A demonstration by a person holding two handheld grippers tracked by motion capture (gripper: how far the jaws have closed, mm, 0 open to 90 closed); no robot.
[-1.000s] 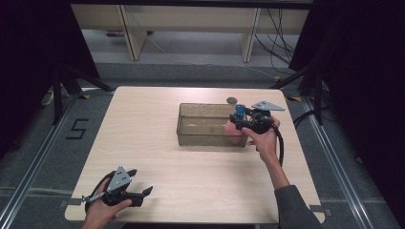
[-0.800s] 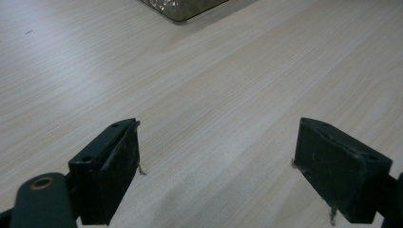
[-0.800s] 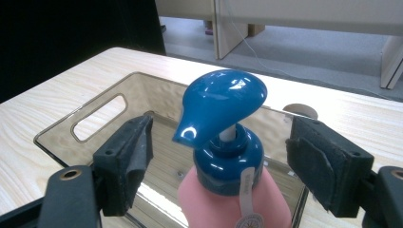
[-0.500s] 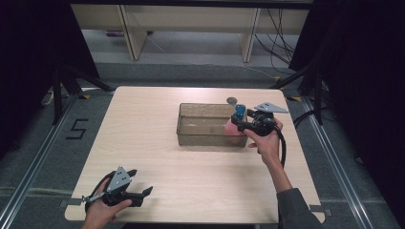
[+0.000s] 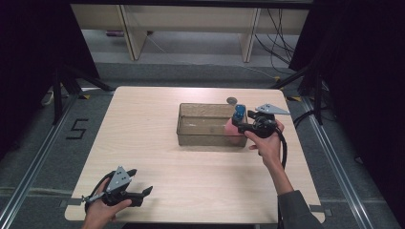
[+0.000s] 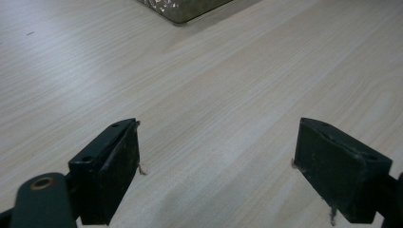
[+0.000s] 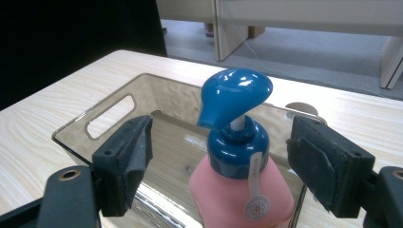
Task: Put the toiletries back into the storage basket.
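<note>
right gripper [image 7: 218,156]: released, jaws either side of pink soap pump bottle [image 7: 237,190], untouched | bottle: upright in clear bin [image 7: 102,130], right end | left gripper [image 6: 216,171]: released, bench's [image 5: 157,105] near-left corner

a pale wooden table [image 5: 157,143] bears a clear bin [image 5: 203,125] and a small round disc [image 5: 232,100].

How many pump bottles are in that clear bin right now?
1: a pink pump bottle with a blue pump head stands upright at the right end of the clear plastic bin, between the open right gripper jaws.
</note>
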